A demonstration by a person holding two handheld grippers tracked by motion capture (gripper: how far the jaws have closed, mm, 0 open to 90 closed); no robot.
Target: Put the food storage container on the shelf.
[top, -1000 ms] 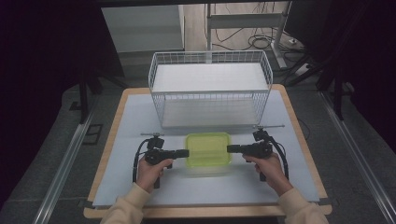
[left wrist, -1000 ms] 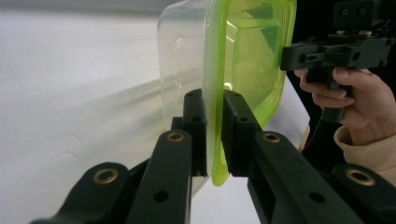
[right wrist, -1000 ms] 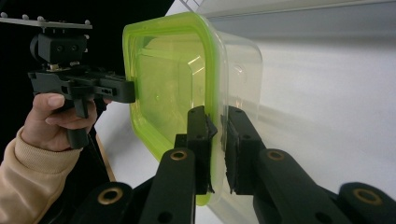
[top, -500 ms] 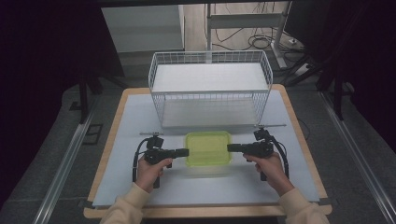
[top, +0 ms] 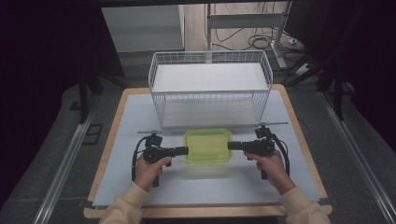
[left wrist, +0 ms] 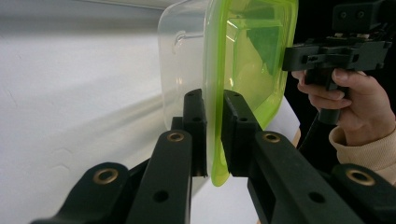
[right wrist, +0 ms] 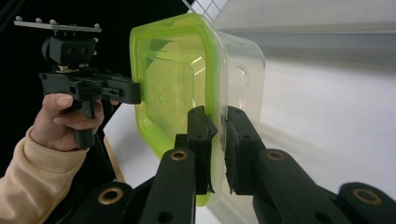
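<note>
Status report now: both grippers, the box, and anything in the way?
Left gripper and right gripper shut on box rim, opposite sides. Box lidded, green. Wire basket just beyond it.

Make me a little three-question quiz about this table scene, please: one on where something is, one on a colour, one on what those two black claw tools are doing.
1. Where does the wire basket stand?
A. Beyond the container, at the far side of the table
B. Between the person and the container
C. On the floor at the left

2. What colour is the lid of the container?
A. Red
B. Yellow-green
C. Dark blue

3. What are the left gripper and the right gripper doing?
A. Both lie open on the table
B. One holds the basket
C. Each pinches the container's rim, on opposite sides

Answers:
1 A: the high view shows the basket behind the container.
2 B: the lid looks translucent yellow-green over a clear tub.
3 C: in each gripper view the jaws close on the lid's edge.
</note>
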